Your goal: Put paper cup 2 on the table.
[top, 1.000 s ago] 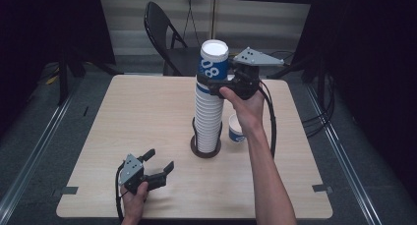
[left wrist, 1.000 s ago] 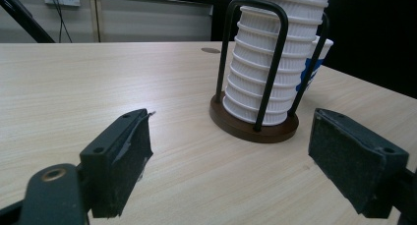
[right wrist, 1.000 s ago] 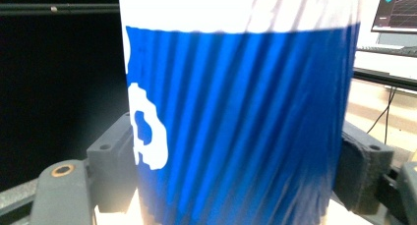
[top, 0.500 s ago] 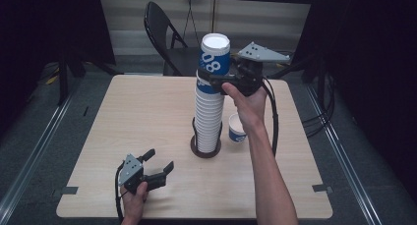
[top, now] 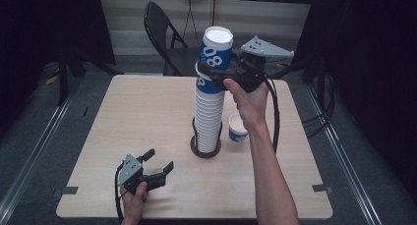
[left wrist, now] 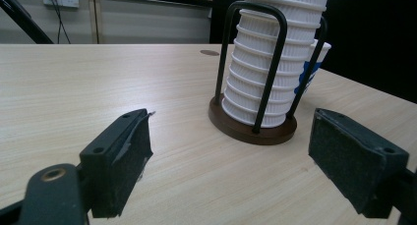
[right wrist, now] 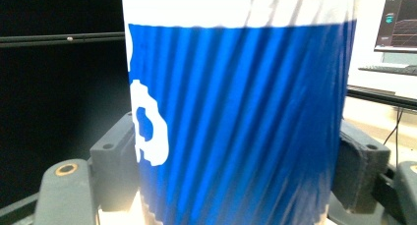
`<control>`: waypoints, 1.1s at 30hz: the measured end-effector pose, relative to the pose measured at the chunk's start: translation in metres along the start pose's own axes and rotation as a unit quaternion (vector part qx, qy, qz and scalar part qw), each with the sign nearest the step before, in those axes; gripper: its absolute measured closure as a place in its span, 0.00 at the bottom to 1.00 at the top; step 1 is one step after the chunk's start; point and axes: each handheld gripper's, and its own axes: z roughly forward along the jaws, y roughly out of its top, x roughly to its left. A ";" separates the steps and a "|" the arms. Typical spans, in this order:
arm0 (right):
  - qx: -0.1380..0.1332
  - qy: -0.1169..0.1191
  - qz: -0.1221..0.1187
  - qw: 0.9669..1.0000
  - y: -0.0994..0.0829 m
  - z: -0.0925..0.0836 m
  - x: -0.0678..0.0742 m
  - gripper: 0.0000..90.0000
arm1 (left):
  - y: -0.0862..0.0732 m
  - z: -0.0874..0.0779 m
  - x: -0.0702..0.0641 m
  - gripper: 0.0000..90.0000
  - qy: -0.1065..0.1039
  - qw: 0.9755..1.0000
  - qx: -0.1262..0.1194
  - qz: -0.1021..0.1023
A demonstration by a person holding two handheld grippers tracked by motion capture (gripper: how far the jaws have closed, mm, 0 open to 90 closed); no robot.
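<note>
2 grippers were in play at the wooden table. The right gripper, held high in the person's right hand, had its jaws pressed against the sides of the top cup, a blue and white ribbed paper cup with its open mouth up. That cup sat tilted at the head of the tall cup stack, its lower part overlapping the blue cup beneath it; whether it was still nested or already free cannot be told. In the right gripper view the blue ribbed wall of the cup stood between the 2 black pads, one on each side of it.

The stack stood in a round dark holder with black wire uprights near the middle of the table. In the left gripper view the wire rose around the white ribbed cups.

1 single cup, white with a blue band, stood upright on the table just right of the holder, under the right forearm.

The left gripper lay low at the near left of the table in the left hand, jaws spread wide and holding nothing, aimed toward the holder. A black folding chair stood beyond the far edge.
</note>
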 end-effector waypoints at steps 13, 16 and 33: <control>-0.017 0.004 0.011 1.000 0.010 -0.006 0.000 0.24 | 0.000 0.000 -0.001 0.18 -0.004 1.000 0.003 0.005; -0.025 0.005 0.016 1.000 0.012 -0.011 0.000 0.24 | 0.000 0.000 -0.001 0.18 -0.003 1.000 0.003 0.007; -0.040 0.001 0.021 0.999 0.021 -0.035 0.002 0.24 | 0.000 0.000 -0.001 0.18 -0.006 1.000 0.003 0.008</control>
